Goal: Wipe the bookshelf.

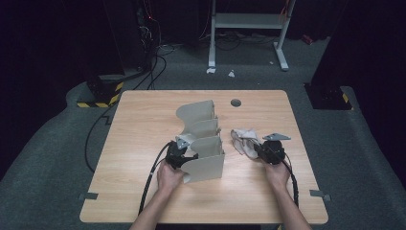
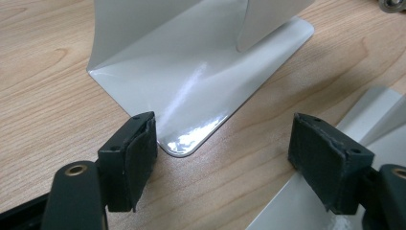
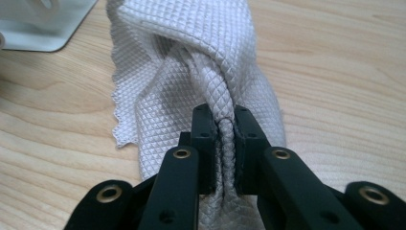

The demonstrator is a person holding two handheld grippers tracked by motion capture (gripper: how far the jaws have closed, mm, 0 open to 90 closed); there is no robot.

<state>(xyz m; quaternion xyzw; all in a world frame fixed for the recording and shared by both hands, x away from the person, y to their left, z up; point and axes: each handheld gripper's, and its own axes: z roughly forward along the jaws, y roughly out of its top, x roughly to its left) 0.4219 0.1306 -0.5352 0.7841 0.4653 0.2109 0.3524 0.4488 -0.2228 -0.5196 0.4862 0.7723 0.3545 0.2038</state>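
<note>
Several pale grey metal bookends (image 1: 205,129) stand in a row mid-table. My left gripper (image 1: 184,154) sits at their left side, open. In the left gripper view its jaws (image 2: 225,148) straddle the rounded corner of one glossy bookend base (image 2: 201,91), without touching it; the right pad rests over another plate (image 2: 368,110). A white waffle-weave cloth (image 1: 243,138) lies crumpled to the right of the bookends. My right gripper (image 1: 261,149) is at its near end, shut on a raised fold of the cloth (image 3: 210,62), which shows pinched between the jaws (image 3: 226,129).
A round cable hole (image 1: 235,102) is in the wooden table (image 1: 143,124) near its far edge. Black cables (image 1: 151,179) trail from the grippers over the front edge. A white metal stand (image 1: 249,21) is on the floor beyond the table.
</note>
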